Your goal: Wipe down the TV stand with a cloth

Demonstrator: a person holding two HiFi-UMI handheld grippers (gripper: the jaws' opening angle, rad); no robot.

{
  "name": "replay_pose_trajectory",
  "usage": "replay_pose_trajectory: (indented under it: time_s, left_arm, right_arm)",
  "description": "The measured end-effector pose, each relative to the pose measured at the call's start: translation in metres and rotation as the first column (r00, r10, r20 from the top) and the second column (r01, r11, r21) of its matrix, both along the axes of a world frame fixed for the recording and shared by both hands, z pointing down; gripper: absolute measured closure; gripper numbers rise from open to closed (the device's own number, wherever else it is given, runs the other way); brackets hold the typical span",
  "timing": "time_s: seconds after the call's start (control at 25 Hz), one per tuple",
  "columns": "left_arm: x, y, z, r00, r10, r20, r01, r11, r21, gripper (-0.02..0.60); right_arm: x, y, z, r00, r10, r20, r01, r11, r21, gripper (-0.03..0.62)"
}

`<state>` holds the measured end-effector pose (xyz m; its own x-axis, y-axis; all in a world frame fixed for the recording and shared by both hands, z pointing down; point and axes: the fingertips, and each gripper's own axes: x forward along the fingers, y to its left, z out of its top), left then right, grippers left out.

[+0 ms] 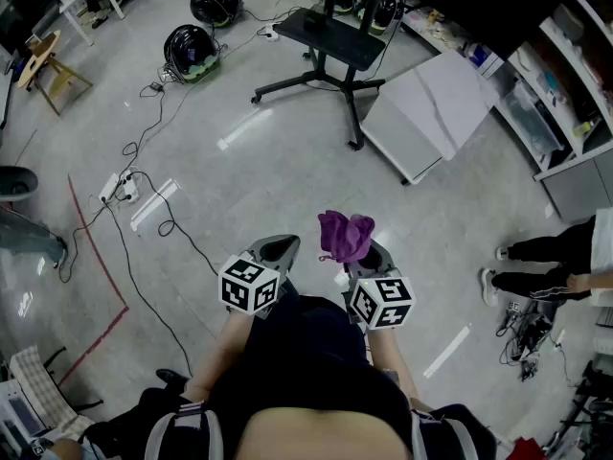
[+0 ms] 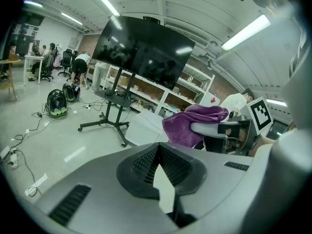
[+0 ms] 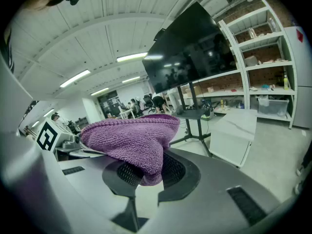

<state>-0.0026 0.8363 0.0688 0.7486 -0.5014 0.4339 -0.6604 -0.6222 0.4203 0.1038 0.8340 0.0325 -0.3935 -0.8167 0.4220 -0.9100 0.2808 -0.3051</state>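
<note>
right gripper (image 1: 372,255) clamps purple cloth (image 1: 346,235), left gripper (image 1: 281,248) closed empty, open floor (image 1: 287,166) before tv stand (image 1: 330,41).

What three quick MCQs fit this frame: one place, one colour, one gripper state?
1. Where is the TV stand? A) ahead, across the floor B) behind the person C) right at the person's feet
2. What colour is the cloth? A) white B) purple C) green
3. What state is the right hand-held gripper in? A) open, empty B) shut, empty C) shut on the cloth

Key: 1A, the head view shows it well ahead over bare floor; 2B, it is purple in every view; 3C, its jaws pinch the cloth.
</note>
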Motion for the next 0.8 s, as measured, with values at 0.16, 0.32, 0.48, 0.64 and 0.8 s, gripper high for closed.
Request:
replay_pose_trajectory:
  time_s: [0.16, 0.32, 0.48, 0.64, 0.8]
  left_arm:
    - [-0.006, 0.014, -0.008, 1.0, 0.016, 0.004, -0.016, 1.0, 0.001, 0.575]
    - [-0.009, 0.031, -0.009, 1.0, 0.009, 0.005, -0.009, 1.0, 0.028, 0.575]
    - [-0.006, 0.055, -0.005, 1.0, -0.011, 0.001, 0.011, 1.0, 0.004, 0.575]
    - [-0.013, 0.075, 0.004, 0.999, -0.037, -0.002, 0.037, 0.999, -0.025, 0.575]
    - [-0.017, 0.077, 0.008, 0.999, -0.048, 0.005, 0.048, 0.998, -0.026, 0.575]
  right_arm:
    - [-0.005, 0.019, -0.01, 1.0, 0.002, -0.014, -0.002, 1.0, 0.016, 0.522]
    - [-0.009, 0.049, -0.002, 1.0, -0.009, -0.017, 0.009, 1.0, 0.017, 0.522]
    - [-0.009, 0.072, 0.01, 1.0, -0.022, -0.009, 0.021, 1.0, -0.012, 0.522]
    - [-0.019, 0.086, 0.014, 0.998, -0.061, -0.029, 0.061, 0.998, -0.008, 0.522]
    - [-0.027, 0.084, 0.017, 0.995, -0.099, -0.034, 0.099, 0.995, 0.003, 0.522]
